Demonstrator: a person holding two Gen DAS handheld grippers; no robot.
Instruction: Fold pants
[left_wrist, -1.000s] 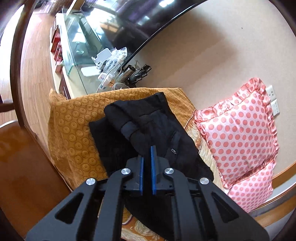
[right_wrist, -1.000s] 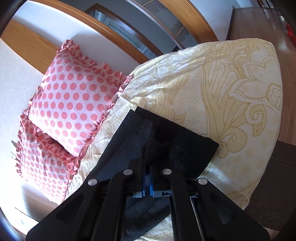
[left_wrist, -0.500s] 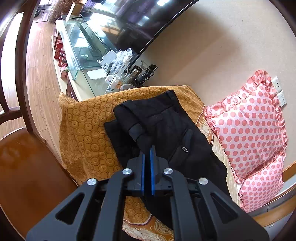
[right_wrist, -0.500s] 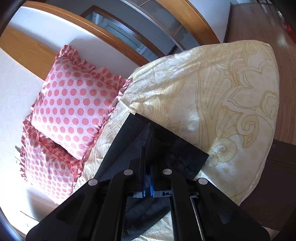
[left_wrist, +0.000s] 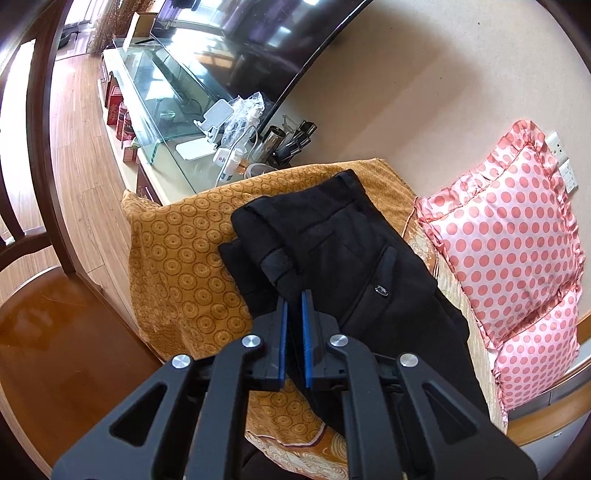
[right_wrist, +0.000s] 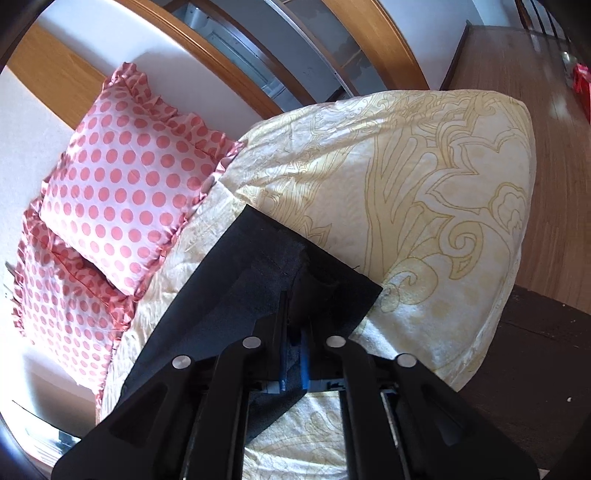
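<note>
Black pants lie on a bed, the waist end on an orange patterned cover. A zip pocket shows on top. My left gripper is shut on a fold of the pants near the waist. In the right wrist view the leg end of the pants lies on a cream patterned quilt. My right gripper is shut on the hem, with black cloth bunched between its blue pads.
Two pink polka-dot pillows stand against the wall; they also show in the right wrist view. A glass-topped stand with small items and a TV is beyond the bed. A wooden chair is at left.
Both grippers have pulled back and up while holding the pants; more of the bed and room shows. The leg end has slid a little toward me over the quilt.
</note>
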